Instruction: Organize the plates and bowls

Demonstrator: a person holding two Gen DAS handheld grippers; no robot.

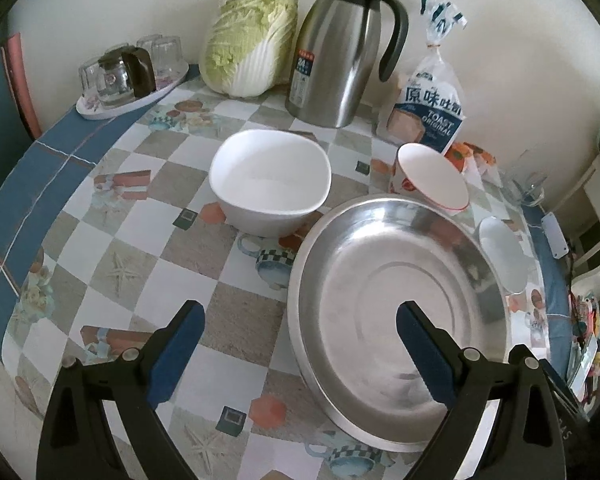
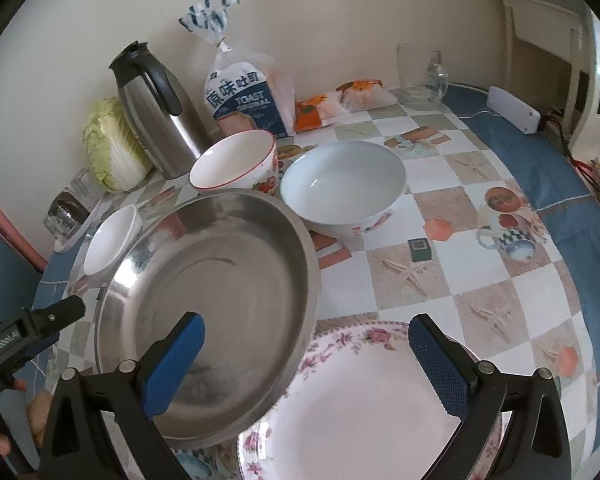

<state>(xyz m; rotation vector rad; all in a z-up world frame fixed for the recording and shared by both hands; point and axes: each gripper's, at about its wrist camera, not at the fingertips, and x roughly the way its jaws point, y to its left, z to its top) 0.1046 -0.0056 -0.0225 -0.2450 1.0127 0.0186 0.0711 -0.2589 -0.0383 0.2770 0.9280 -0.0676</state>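
Note:
A wide steel pan (image 1: 396, 312) sits on the patterned table; it also shows in the right wrist view (image 2: 212, 308), its right edge resting on a floral plate (image 2: 364, 404). My left gripper (image 1: 300, 320) is open and empty, straddling the pan's left rim. My right gripper (image 2: 306, 332) is open and empty above the pan and the plate. A white square bowl (image 1: 270, 184) stands behind the pan. A red-rimmed bowl (image 1: 432, 178) and a round white bowl (image 2: 342, 184) stand further back.
A steel thermos jug (image 1: 340, 48), a cabbage (image 1: 248, 36), a toast bag (image 1: 428, 108) and a tray of glasses (image 1: 128, 76) line the wall. A glass mug (image 2: 420, 76) and a white power strip (image 2: 512, 108) lie at the far right.

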